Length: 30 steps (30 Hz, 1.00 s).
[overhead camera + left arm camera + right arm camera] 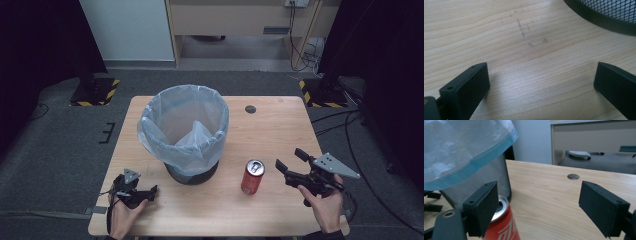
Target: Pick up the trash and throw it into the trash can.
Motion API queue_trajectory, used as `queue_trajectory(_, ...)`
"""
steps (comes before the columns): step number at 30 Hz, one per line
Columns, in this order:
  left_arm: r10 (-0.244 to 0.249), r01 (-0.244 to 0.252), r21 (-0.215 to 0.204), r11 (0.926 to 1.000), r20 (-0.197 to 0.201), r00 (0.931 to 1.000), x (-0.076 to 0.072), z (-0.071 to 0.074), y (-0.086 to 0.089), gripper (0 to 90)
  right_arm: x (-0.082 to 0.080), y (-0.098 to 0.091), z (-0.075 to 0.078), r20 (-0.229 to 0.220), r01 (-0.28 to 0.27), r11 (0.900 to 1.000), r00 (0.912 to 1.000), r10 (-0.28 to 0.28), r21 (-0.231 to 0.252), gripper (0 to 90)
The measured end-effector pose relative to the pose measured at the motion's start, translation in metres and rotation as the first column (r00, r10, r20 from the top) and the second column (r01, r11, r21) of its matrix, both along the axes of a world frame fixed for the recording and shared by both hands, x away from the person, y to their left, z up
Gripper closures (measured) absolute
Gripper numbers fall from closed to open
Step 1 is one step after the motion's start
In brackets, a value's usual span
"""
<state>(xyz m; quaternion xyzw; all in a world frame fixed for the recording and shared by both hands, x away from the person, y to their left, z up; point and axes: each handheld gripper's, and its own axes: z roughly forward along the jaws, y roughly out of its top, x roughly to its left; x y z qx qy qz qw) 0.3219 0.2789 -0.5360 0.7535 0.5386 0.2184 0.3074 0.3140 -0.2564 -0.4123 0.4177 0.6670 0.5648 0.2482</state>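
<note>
Standing near the worktop's [280, 125] front edge, the red aluminium drink can [253, 177] shows its torn-open top beside the released, empty right tool [290, 161]; the left tool [150, 191] rests released.

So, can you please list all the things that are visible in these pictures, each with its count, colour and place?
soda can: 1, red with a silver top, upright on the table, right of the bin, just left of the right gripper.
waste bin: 1, black mesh, middle of the table.
bin liner: 1, pale blue translucent plastic, folded over the bin's rim.
table: 1, light wood, with a round hole near its far edge.
floor cables: several, black, on the floor beyond the table.
left gripper: 1, black, near left of the table, jaws apart over bare wood.
right gripper: 1, black, near right, jaws wide apart, nothing between them.
hands: 2, at the near edge.
</note>
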Motion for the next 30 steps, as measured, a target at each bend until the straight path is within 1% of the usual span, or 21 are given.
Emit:
queue_trajectory(6,-0.002,0.002,0.000,1.0000,0.000,1.0000,0.000,0.000,0.000,0.0,-0.002,0.010,0.000,0.002,-0.054,0.9985,0.9985,0.054,0.005,16.1)
queue_trajectory(8,-0.003,0.003,0.000,1.0000,0.000,1.0000,0.000,0.000,0.000,0.0,-0.002,0.014,-0.001,0.000,-0.074,0.9970,0.9973,0.074,0.024,16.2)
queue_trajectory(10,-0.004,0.004,0.000,1.0000,0.000,1.0000,0.000,0.000,0.000,0.0,-0.002,0.017,-0.003,-0.007,-0.088,0.9958,0.9961,0.088,0.025,16.2)
queue_trajectory(13,-0.005,0.005,0.000,1.0000,0.000,1.0000,0.000,0.000,0.000,0.0,-0.001,0.021,-0.007,-0.013,-0.102,0.9948,0.9947,0.102,-0.004,16.5)
queue_trajectory(15,-0.005,0.005,0.000,1.0000,0.000,1.0000,0.000,0.000,0.000,0.0,0.000,0.025,-0.010,-0.024,-0.118,0.9930,0.9928,0.117,-0.009,16.8)
queue_trajectory(20,-0.006,0.006,0.000,1.0000,0.000,1.0000,0.000,0.000,0.000,0.0,0.001,0.033,-0.015,-0.035,-0.150,0.9886,0.9881,0.150,-0.008,17.2)
queue_trajectory(25,-0.005,0.005,0.000,1.0000,0.000,1.0000,0.000,0.000,0.000,0.0,0.003,0.042,-0.023,-0.046,-0.179,0.9834,0.9830,0.178,-0.030,17.5)
queue_trajectory(30,-0.006,0.006,0.000,1.0000,0.000,1.0000,0.000,0.000,0.000,0.0,0.004,0.046,-0.028,-0.062,-0.188,0.9810,0.9808,0.185,-0.048,18.0)
